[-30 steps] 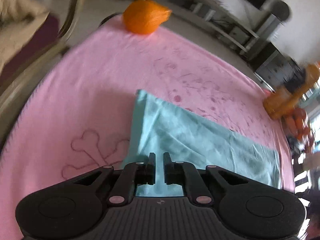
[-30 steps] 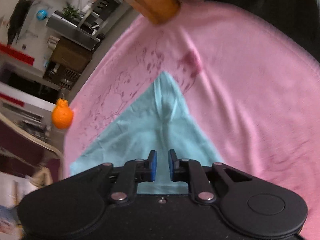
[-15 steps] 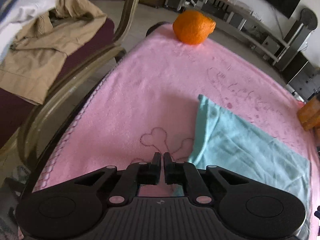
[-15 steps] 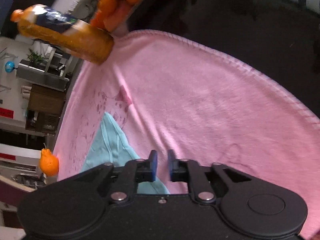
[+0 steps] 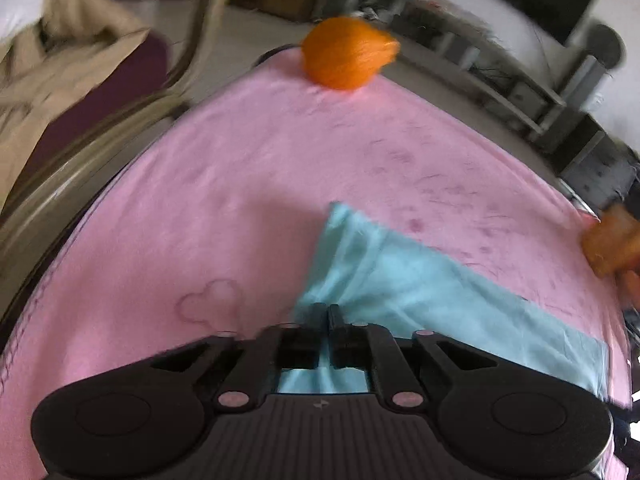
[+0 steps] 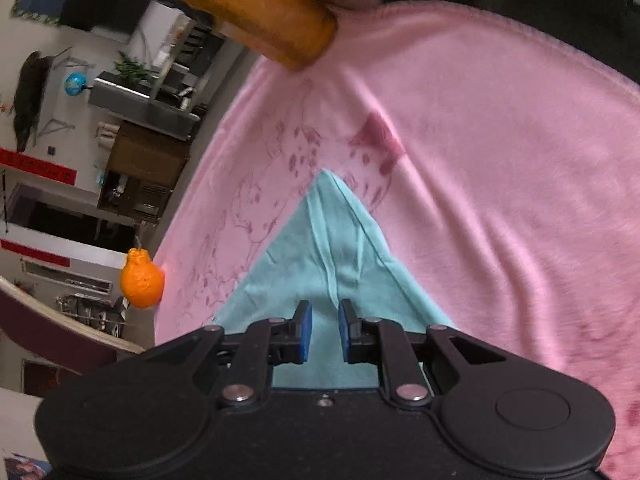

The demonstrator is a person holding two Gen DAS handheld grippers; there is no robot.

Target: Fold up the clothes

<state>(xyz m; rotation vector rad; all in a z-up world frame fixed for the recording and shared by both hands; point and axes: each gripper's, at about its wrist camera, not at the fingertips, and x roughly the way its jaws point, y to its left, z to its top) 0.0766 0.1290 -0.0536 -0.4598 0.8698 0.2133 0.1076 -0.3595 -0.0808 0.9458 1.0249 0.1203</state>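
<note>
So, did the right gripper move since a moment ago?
Yes. The right gripper swung left, off the bare pink blanket and back over the teal cloth.

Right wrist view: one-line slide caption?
Right gripper, jaws slightly apart, poised over a light-blue cloth lying on a pink blanket, with an orange fruit at its far edge.

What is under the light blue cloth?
The light blue cloth lies flat on a pink blanket with a printed pattern. What the blanket rests on directly beneath the cloth is covered and cannot be seen.
</note>
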